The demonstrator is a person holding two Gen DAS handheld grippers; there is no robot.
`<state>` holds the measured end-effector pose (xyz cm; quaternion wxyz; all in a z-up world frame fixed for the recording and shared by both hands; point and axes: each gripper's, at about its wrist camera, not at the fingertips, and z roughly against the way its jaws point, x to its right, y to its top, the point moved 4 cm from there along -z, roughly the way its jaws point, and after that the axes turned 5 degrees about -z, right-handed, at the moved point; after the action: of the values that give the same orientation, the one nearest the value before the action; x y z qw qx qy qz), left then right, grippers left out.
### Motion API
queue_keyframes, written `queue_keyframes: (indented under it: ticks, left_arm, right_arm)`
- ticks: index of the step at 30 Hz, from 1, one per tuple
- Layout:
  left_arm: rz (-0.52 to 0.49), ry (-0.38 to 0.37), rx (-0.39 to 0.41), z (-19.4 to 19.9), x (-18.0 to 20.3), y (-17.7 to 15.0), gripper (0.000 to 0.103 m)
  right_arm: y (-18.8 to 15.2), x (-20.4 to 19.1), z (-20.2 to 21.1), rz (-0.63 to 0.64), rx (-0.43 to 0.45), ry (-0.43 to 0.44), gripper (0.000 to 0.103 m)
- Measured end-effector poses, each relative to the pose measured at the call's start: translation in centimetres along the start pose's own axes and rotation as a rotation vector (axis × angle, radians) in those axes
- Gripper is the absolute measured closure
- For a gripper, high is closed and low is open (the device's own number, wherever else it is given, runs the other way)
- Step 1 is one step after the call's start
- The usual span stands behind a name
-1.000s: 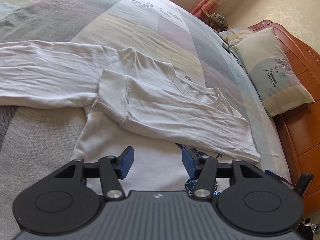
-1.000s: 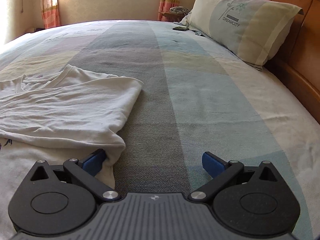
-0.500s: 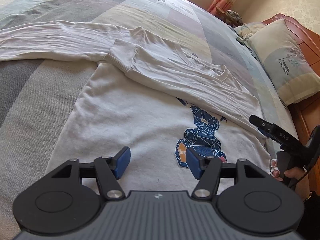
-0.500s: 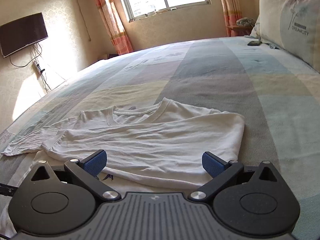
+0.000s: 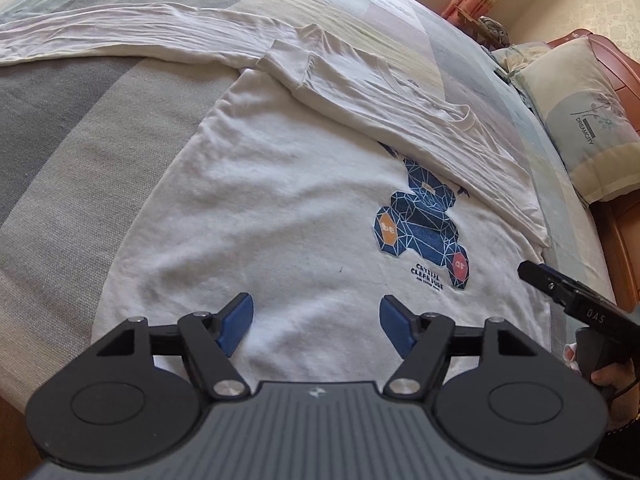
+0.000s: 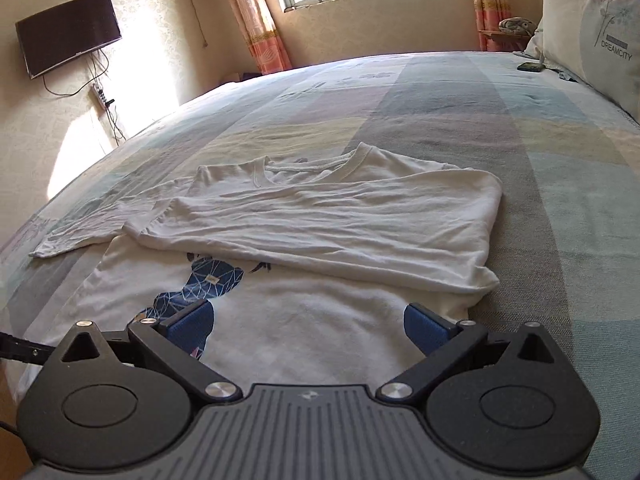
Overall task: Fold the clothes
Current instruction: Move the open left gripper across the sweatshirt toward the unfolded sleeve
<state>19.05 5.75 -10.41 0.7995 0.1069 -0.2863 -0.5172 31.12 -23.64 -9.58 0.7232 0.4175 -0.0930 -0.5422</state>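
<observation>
Both grippers have drawn back from the folded sleeve toward the near hem of the white shirt (image 5: 280, 208), which lies flat on the striped bedspread (image 5: 80, 140). One sleeve lies folded across the chest above the blue bear print (image 5: 420, 224); the other stretches out sideways from the shirt. Over the hem, the left gripper (image 5: 316, 320) has just been widening its jaws, with nothing between them. Nearer the pillow (image 6: 592, 32), the right gripper (image 6: 308, 324) hovers spread wide and empty.
</observation>
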Motion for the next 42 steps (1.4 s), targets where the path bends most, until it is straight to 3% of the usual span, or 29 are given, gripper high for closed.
queue_keyframes:
  ticks: [5,11,15,17,19,21,25,29,32,37,42]
  left_arm:
    - [0.007,0.036,0.006,1.7,-0.1,-0.8,0.032]
    - [-0.024,0.043,-0.015,1.2,0.4,-2.1,0.027]
    - [-0.062,0.052,-0.013,1.3,0.8,-2.7,0.024]
    - [-0.083,0.068,-0.024,1.4,1.1,-2.7,0.024]
    - [-0.145,0.089,-0.046,1.7,1.9,-2.9,0.024]
    - [-0.239,0.088,-0.058,2.2,3.0,-3.2,0.024]
    - [-0.411,0.069,-0.143,1.2,5.0,-4.6,0.024]
    - [-0.530,0.109,-0.194,0.7,5.8,-5.9,0.022]
    - [-0.483,0.079,-0.174,1.8,5.1,-4.6,0.022]
    - [-0.315,0.076,-0.015,3.6,2.0,0.2,0.022]
    - [-0.227,0.063,0.083,4.2,-1.5,4.4,0.022]
  right_arm:
    - [-3.8,-0.5,0.4,0.140,-0.044,-0.051,0.000]
    - [-4.4,-1.5,1.1,0.258,-0.092,-0.079,0.000]
    - [-5.0,-3.5,3.4,0.336,-0.097,0.131,0.000]
    - [-6.5,-4.7,3.6,0.427,-0.158,0.216,0.000]
    - [-8.4,-5.4,3.5,0.520,-0.221,0.239,0.000]
    - [-9.5,-5.1,4.6,0.603,-0.206,0.243,0.000]
    - [-9.5,-3.5,6.3,0.600,-0.277,0.284,0.000]
    - [-8.8,-2.7,6.4,0.553,-0.313,0.262,0.000]
    - [-8.9,-3.0,6.2,0.561,-0.320,0.232,0.000]
    - [-9.2,-3.4,5.8,0.558,-0.311,0.193,0.000]
    - [-8.4,-3.8,5.5,0.514,-0.346,0.142,0.000]
